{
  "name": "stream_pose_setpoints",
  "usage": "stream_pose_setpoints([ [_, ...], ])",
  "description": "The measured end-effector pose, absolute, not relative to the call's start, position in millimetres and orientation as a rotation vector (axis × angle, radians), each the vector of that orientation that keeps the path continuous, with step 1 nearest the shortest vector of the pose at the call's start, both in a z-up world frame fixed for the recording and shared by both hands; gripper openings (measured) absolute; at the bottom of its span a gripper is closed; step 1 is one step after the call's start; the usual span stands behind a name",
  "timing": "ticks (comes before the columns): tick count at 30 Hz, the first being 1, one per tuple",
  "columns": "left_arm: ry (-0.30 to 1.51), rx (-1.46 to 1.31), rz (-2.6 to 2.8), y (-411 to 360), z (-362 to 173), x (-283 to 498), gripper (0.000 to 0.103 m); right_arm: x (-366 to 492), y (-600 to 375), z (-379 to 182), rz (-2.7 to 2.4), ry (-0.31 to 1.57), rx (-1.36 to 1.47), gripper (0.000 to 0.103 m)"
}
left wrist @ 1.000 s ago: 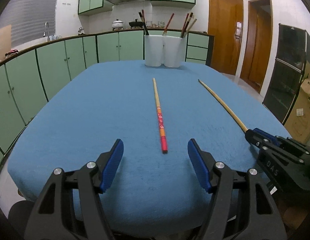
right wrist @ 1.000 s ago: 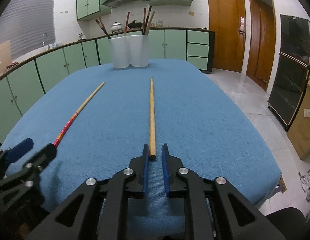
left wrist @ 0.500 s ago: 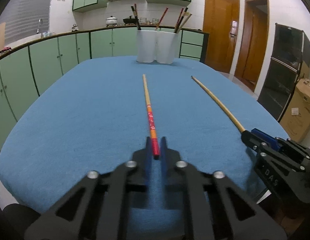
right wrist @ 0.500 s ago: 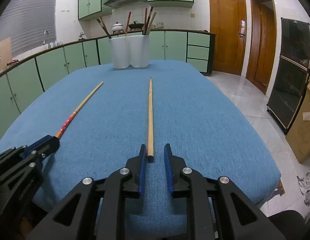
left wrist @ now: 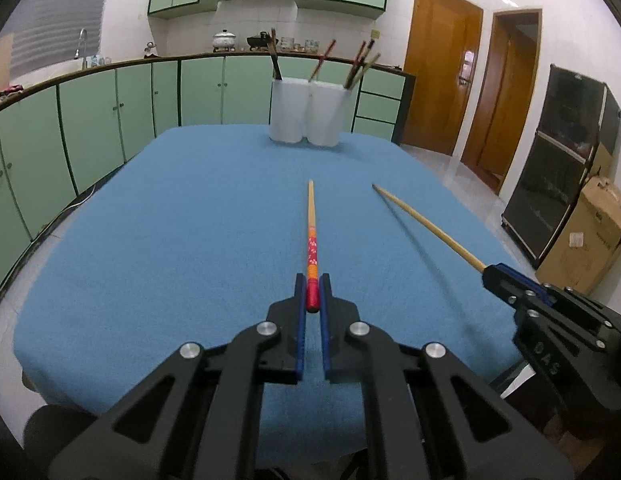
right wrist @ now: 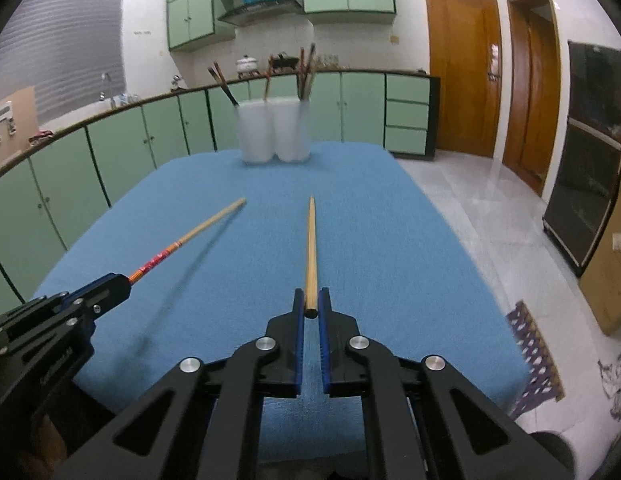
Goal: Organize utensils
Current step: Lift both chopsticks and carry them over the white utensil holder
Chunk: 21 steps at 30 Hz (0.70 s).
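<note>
My left gripper (left wrist: 312, 294) is shut on the red end of a red-patterned chopstick (left wrist: 311, 236), which hangs above the blue tablecloth (left wrist: 170, 220) and points away from me. My right gripper (right wrist: 310, 306) is shut on the thick end of a plain wooden chopstick (right wrist: 310, 248), also lifted off the cloth. Each view shows the other gripper at its side: the right one (left wrist: 506, 278) with the plain chopstick (left wrist: 426, 226), the left one (right wrist: 110, 286) with the patterned chopstick (right wrist: 190, 236). Two white holders (left wrist: 306, 114) (right wrist: 274, 130) with several chopsticks stand at the table's far end.
Green cabinets (left wrist: 90, 120) curve along the left and back behind the table. On the right are wooden doors (left wrist: 442, 80), a dark glass cabinet (left wrist: 562, 160) and a cardboard box (left wrist: 586, 232) on the tiled floor. A patterned mat (right wrist: 534, 352) lies beside the table.
My left gripper went from wide open to shut on the red chopstick end. Both grippers then rose, lifting both chopsticks off the cloth; their shadows now show below them.
</note>
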<state>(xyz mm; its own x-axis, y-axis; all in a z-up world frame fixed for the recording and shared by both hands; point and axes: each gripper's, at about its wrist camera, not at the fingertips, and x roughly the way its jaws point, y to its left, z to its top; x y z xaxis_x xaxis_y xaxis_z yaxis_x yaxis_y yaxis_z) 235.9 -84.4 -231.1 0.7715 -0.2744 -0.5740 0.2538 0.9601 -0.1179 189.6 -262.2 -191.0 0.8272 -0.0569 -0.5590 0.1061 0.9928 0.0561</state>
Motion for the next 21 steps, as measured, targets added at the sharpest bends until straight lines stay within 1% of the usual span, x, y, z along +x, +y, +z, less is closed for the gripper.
stream_pose_setpoints([
  [6,0.579,-0.037,-0.288,-77.9,-182.6,226.0,0.005,179.2,-267.1,-142.8,-0.055,0.549,0.055,0.006],
  [13,0.542,-0.009,-0.3,-80.5,-133.5,228.1,0.005,193.4,-263.7,-89.7,0.013,0.541,-0.013,0.006],
  [21,0.529,0.035,-0.31,-84.3,-100.3,239.9,0.005,233.2,-267.6,-61.2,0.059,0.599,-0.037,0.006],
])
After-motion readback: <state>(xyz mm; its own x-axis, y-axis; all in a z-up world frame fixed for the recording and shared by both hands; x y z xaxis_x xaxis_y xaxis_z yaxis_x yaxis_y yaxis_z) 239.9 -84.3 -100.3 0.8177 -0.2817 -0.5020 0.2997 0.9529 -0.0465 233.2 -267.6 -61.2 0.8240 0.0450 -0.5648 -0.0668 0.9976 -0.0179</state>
